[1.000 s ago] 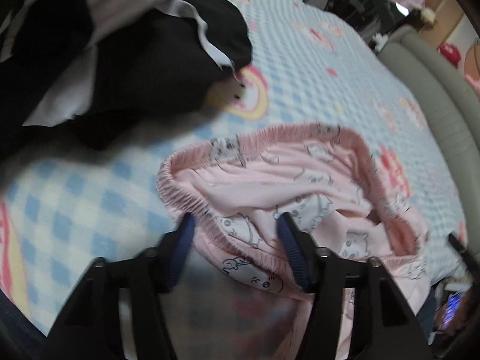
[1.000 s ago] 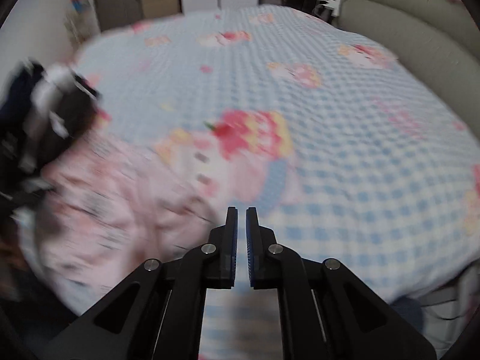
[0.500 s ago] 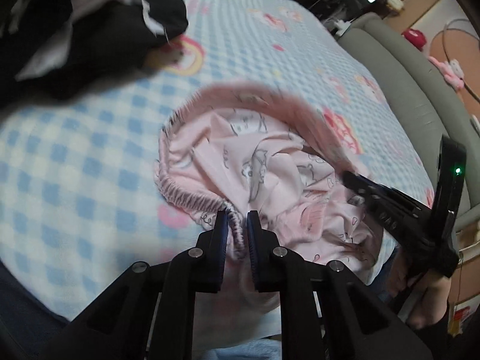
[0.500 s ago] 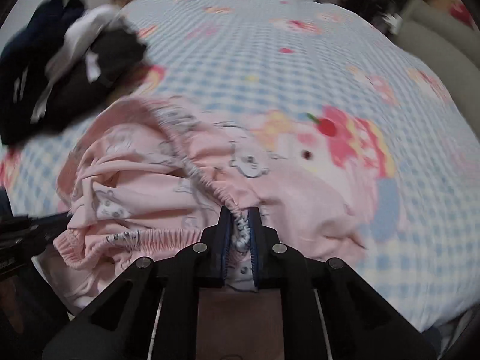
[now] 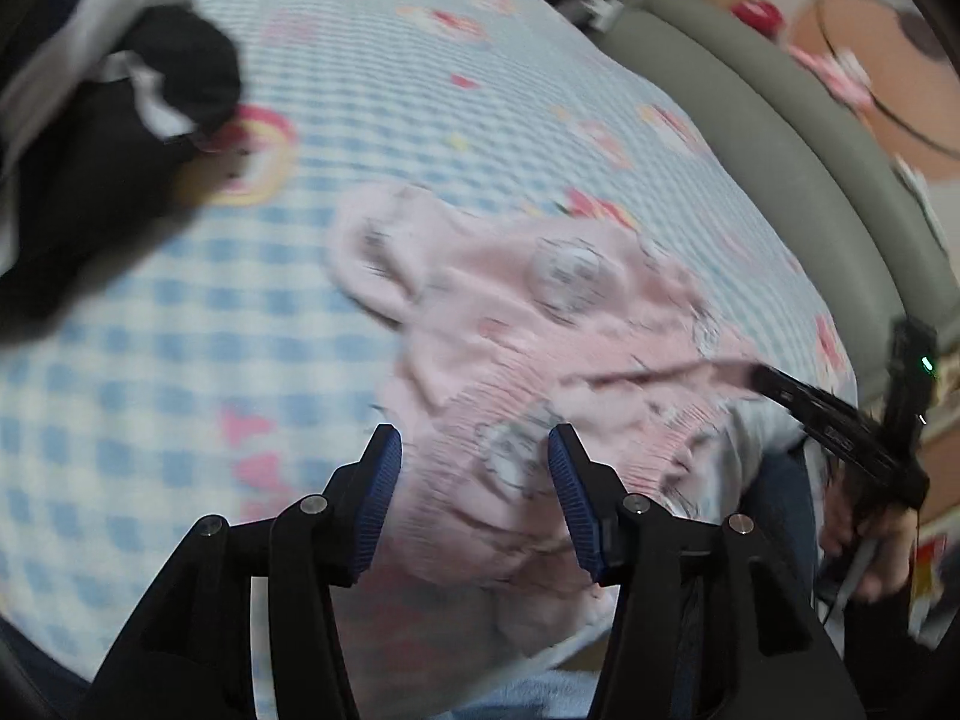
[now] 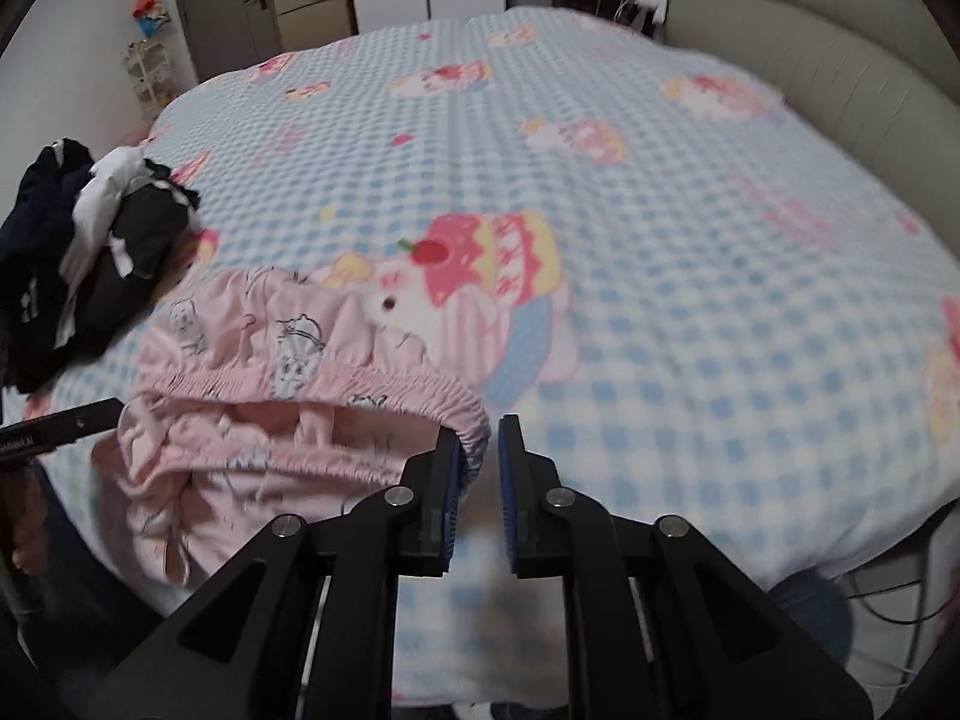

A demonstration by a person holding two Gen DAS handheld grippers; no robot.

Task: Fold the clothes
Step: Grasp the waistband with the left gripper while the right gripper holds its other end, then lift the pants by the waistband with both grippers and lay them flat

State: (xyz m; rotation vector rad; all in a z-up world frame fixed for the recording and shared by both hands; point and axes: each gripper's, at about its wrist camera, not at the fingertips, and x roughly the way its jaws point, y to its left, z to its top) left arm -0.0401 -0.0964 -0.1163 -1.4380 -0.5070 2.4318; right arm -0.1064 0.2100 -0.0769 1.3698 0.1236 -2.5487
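Left wrist view: we look down on the pink garment [image 5: 540, 360], bunched near the bed's [image 5: 150, 372] near edge; the picture is blurred.
Left hand-held gripper [image 5: 474, 498]: our jaws stand wide apart and have just been opening; the gathered pink waistband lies in the gap, but the blue pads [image 5: 378, 498] do not press on it.
Right hand-held gripper, seen from the left: its black frame [image 5: 840, 426] reaches in from the right side, its tip at the garment's right end, with a hand [image 5: 870, 546] below it.
Right wrist view: we see the pink garment [image 6: 288, 408] spread along the bed's [image 6: 690, 276] near edge, left of the middle, its elastic waistband running toward our fingers.
Right hand-held gripper [image 6: 480, 474]: the jaws have just been parting a little; the end of the waistband lies against the left pad, with a clear gap to the right pad, so we do not count it as gripped.
Dark clothes pile [image 6: 90, 258]: black, navy and white pieces heaped at the bed's left edge, just beyond the pink garment; whether they touch we cannot tell.
Bedspread: blue and white check with cartoon cake prints.
Headboard [image 6: 840, 72]: grey, padded, along the bed's right side.
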